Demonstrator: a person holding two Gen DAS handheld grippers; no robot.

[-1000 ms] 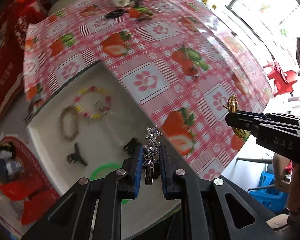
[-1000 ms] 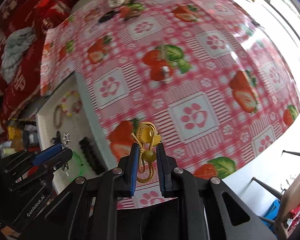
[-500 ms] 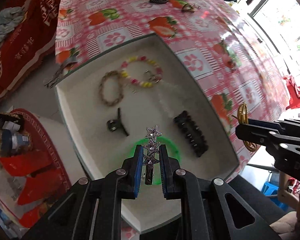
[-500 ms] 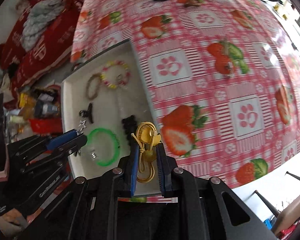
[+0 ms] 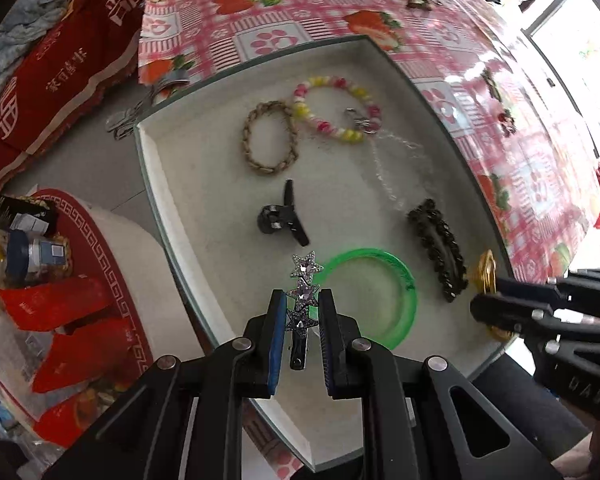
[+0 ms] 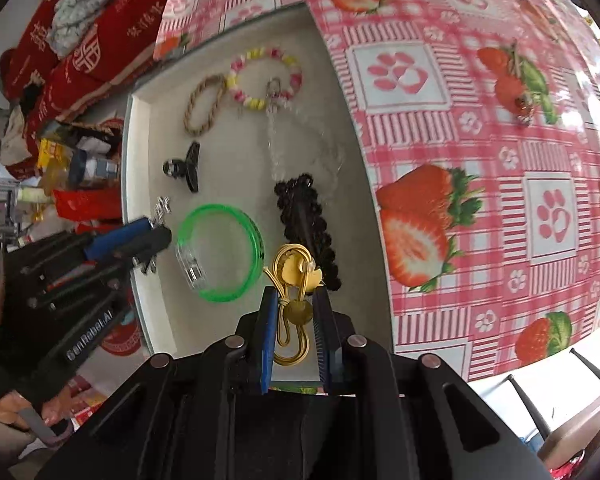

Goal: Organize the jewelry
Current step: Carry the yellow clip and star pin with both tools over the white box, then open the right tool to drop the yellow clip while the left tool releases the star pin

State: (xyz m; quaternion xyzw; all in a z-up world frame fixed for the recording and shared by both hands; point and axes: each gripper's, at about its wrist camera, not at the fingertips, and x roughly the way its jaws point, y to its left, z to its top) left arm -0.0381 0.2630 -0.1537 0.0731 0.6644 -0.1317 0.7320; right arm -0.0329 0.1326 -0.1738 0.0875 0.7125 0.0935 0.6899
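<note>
White tray [image 5: 168, 216] at the edge of the strawberry tablecloth [image 6: 480, 128], holding: braided rope bracelet [image 5: 270, 138] and pink-and-yellow bead bracelet [image 5: 334, 108] touching at the far end; clear bead chain [image 5: 392, 168] trailing from the bead bracelet toward the near side; small black claw clip [image 5: 282, 216] in the middle; green bangle [image 5: 396, 280] near the front; long black beaded clip [image 5: 440, 248] just beside it, along the tablecloth side.

Left gripper [image 5: 302, 310] pointing almost straight down over the tray's near part, clamped on a star hair clip [image 5: 304, 292], three rhinestone stars sticking out past the blue pads, above the bangle's rim. Seen from the right wrist, off to the left, over the tray's outer edge.

Right gripper [image 6: 296, 308] tilted steeply down over the tray's near corner, clenched on a yellow hair tie [image 6: 294, 280], loops bunched between the pads, top of it overlapping the black beaded clip in view. Not touching the tray, as far as can be told.
</note>
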